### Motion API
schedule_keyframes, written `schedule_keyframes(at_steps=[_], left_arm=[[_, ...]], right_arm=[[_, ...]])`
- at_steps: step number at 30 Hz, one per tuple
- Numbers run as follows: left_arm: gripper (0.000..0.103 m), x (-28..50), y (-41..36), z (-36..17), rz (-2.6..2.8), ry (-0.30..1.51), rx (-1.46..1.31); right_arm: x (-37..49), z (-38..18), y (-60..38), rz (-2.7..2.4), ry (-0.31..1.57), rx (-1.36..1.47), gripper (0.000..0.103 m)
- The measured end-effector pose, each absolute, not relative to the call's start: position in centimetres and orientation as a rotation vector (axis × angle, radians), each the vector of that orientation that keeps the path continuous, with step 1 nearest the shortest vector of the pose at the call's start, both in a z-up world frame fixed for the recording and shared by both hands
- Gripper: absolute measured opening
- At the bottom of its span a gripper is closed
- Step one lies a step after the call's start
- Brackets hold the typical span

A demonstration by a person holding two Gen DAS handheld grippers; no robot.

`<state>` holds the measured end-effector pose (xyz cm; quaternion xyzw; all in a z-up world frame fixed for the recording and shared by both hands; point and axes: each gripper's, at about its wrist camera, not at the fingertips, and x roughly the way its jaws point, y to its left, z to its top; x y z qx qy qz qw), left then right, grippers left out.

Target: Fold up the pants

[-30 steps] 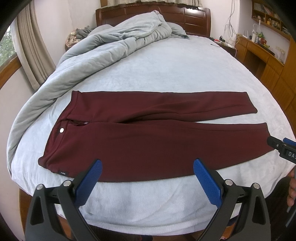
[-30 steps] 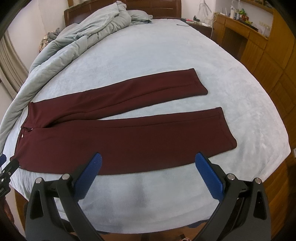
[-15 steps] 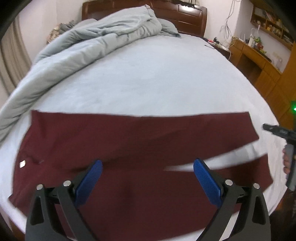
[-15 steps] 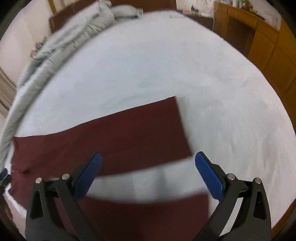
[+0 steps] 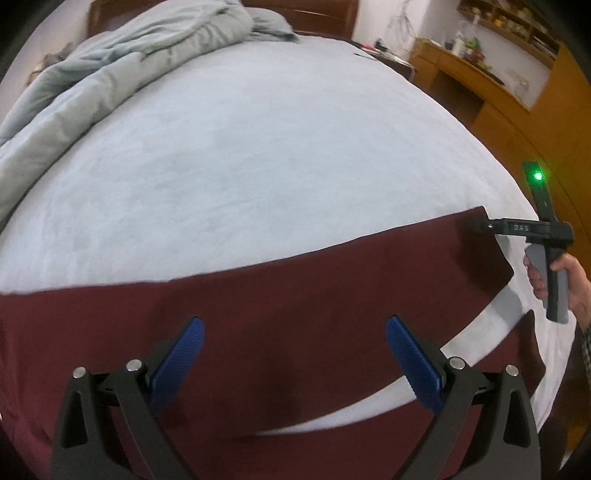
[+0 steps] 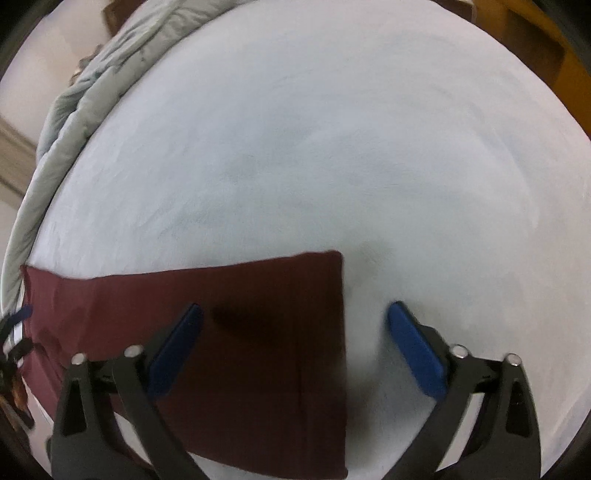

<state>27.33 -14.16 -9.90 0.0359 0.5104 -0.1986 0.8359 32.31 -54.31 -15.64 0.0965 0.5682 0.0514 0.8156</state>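
Dark red pants (image 5: 280, 295) lie flat across the pale blue bed (image 5: 258, 155), legs pointing right. My left gripper (image 5: 295, 322) hovers open over the far leg, nothing between its pads. In the right wrist view, the far leg's hem end (image 6: 280, 325) lies under my right gripper (image 6: 295, 308). Its jaws are closing, with the hem's corner between them, and the pads are not pressing on the cloth. The left wrist view shows the right gripper (image 5: 476, 223) over that hem, held by a hand (image 5: 569, 280). The near leg (image 5: 517, 358) shows only partly.
A crumpled grey duvet (image 5: 122, 62) is piled along the bed's far left by the wooden headboard (image 5: 317, 18). A wooden desk and shelves (image 5: 480, 74) stand to the right of the bed. The left gripper's blue tip (image 6: 20, 314) shows at the right view's left edge.
Both grippers have moved forward and down, from the bed's near edge across the near leg to over the far leg. The right gripper now sits at that leg's hem.
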Motion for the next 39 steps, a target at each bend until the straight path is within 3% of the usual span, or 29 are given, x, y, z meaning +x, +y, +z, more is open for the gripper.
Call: schedule_keyframes(at_steps=[1, 2, 3, 18, 27, 28, 30, 31, 34, 39], left_arm=[[0.099, 27.6, -14.3, -9.9, -0.427, 1.079, 0.085], [0.099, 28.0, -14.5, -9.8, -0.440, 1.079, 0.091], [0.099, 28.4, -14.6, -9.9, -0.454, 1.080, 0.095], [0.099, 33.6, -22.3, -11.2, -0.871, 1.112, 0.395], [0.099, 35.2, -25.8, -13.5, -1.088, 1.317, 0.387], [0.096, 35.3, -25.8, -13.6, -1.091, 1.338, 0.367], [0.066, 34.8, -25.1, -14.0, -1.089, 1.392, 0.332], [0.029, 34.5, -24.5, -14.1, -1.078, 1.413, 0.314], [0.015, 33.3, -23.1, -12.6, -1.049, 1.345, 0.252], [0.014, 27.0, -22.0, -6.3, -0.829, 1.053, 0.238]], right_arm=[[32.2, -15.4, -54.0, 0.140, 1.218, 0.176, 0.049], [32.1, -15.1, -54.0, 0.154, 1.219, 0.159, 0.041], [31.8, -14.8, -54.0, 0.174, 1.217, 0.142, 0.021], [23.7, -3.4, -54.8, 0.506, 0.927, 0.087, 0.020], [22.1, -1.5, -53.8, 0.560, 0.867, 0.079, 0.020], [22.0, -1.5, -54.0, 0.556, 0.865, 0.081, 0.020], [21.8, -1.4, -54.3, 0.544, 0.857, 0.097, 0.020], [21.8, -1.5, -54.4, 0.537, 0.855, 0.107, 0.020], [21.3, -1.8, -54.2, 0.513, 0.853, 0.122, 0.020], [18.8, -2.5, -54.5, 0.426, 0.814, 0.131, 0.021]])
